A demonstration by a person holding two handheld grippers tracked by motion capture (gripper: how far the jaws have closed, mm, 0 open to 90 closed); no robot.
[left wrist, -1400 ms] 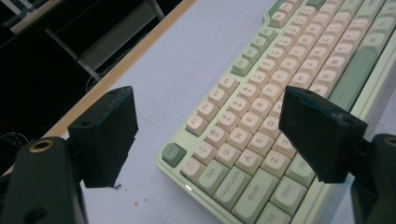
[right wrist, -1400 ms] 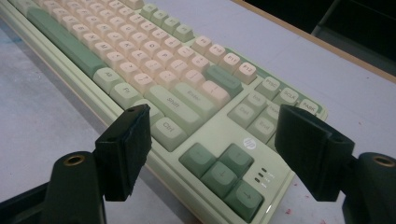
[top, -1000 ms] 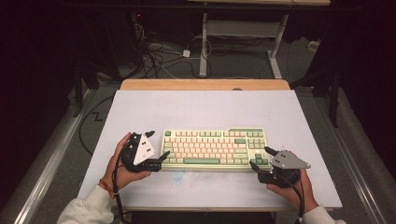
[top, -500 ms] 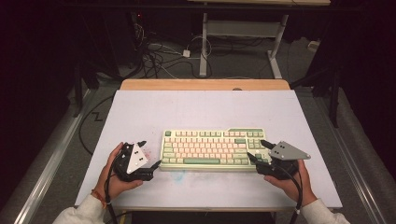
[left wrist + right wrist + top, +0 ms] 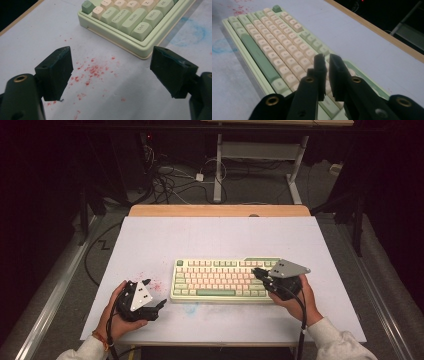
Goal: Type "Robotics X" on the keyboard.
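Left claw [image 5: 111,72] gapes wide over red specks [image 5: 93,71] — right claw [image 5: 327,62] nearly closed, empty, above the keyboard [image 5: 220,279] on the worktop [image 5: 210,237].

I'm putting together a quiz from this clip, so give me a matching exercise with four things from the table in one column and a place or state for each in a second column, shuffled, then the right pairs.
Column one:
1. left gripper
2. right gripper
3. keyboard
4. red specks

Column two:
A. lies mid-table, green and cream keys
B. jaws wide apart, over the bare table left of the keyboard
C. scattered on the white table surface by the keyboard's left end
D. jaws nearly closed, over the keyboard's right end

Pairs: 1-B, 2-D, 3-A, 4-C
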